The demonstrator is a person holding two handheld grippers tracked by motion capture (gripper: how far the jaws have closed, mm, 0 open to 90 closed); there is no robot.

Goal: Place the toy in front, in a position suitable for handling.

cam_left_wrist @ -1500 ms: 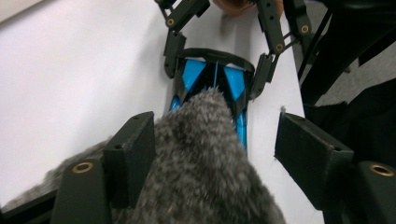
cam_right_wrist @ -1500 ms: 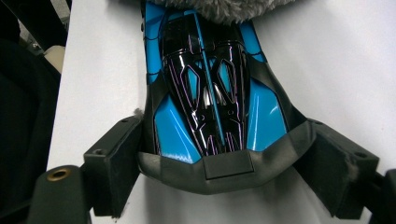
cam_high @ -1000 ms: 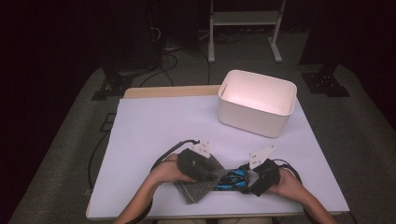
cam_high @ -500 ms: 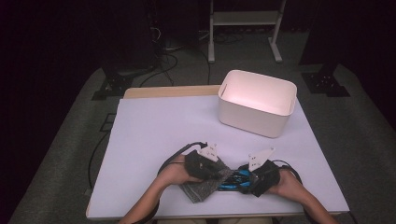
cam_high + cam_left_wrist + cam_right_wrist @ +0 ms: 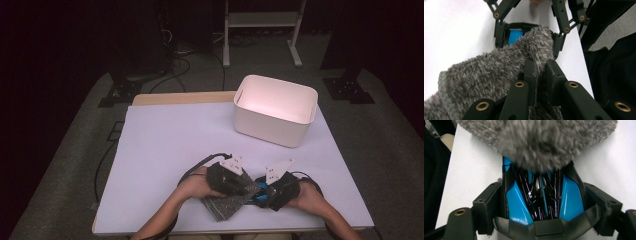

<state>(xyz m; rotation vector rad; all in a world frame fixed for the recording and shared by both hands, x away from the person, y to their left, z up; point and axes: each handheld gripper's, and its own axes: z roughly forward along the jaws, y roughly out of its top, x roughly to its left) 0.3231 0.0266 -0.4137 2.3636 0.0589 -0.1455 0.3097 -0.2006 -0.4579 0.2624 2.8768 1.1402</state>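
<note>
Left gripper (image 5: 539, 68) pinches grey cloth (image 5: 499, 72); right gripper (image 5: 544, 220) clamps blue-black toy (image 5: 541, 195). Both near edge of surface (image 5: 165, 145), cloth draped over toy's far end, just left of right gripper.

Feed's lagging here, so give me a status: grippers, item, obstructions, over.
Left hand-held gripper shut on grey fuzzy cloth. Right hand-held gripper clamped on blue-black toy car, cloth over its nose. White bin apart, far right.

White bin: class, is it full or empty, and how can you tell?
Empty. The high view looks down into the bin and shows only its bare pale floor and inner walls.
</note>
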